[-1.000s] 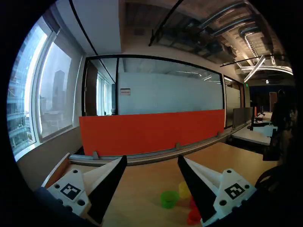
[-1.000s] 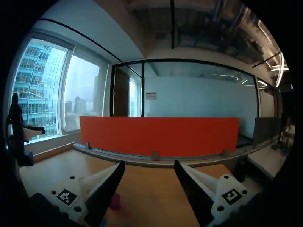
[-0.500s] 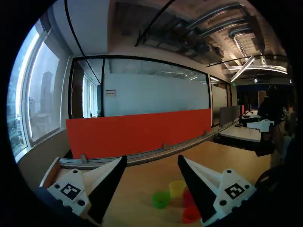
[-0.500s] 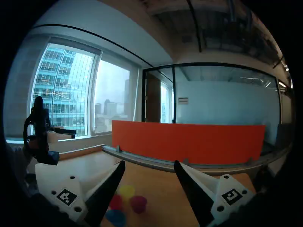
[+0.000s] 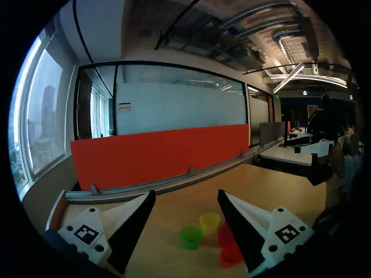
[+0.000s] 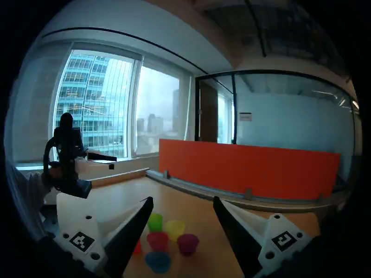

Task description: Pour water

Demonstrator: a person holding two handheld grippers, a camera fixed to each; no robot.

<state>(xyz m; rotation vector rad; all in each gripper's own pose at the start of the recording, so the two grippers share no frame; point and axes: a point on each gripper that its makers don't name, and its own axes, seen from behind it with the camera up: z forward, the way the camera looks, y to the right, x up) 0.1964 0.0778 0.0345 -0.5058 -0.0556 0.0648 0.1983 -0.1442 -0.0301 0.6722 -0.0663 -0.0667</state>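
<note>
Small plastic cups stand in a cluster on the wooden table [image 5: 278, 190]. In the left gripper view I see a green cup [image 5: 190, 237], a yellow cup [image 5: 209, 222] and two red cups [image 5: 226, 235] low between the fingers of my left gripper [image 5: 185, 192], which is open and holds nothing. The right gripper view has the green cup [image 6: 155, 222], yellow cup [image 6: 175, 229], a red cup [image 6: 157, 241], a purple cup [image 6: 188, 243] and a blue cup [image 6: 157, 261] below my right gripper [image 6: 182, 199], also open and holding nothing. Both grippers hover above the table, short of the cups.
An orange partition [image 5: 157, 155] with a metal rail runs along the table's far edge. Tall windows [image 6: 106, 111] line one side. The other gripper shows far off at the right [image 5: 315, 149] in the left gripper view and at the left [image 6: 69, 160] in the right gripper view.
Both views have swung toward the cups. The cluster has come further into view between each pair of fingers, most clearly in the right gripper view. Both grippers stayed open.
</note>
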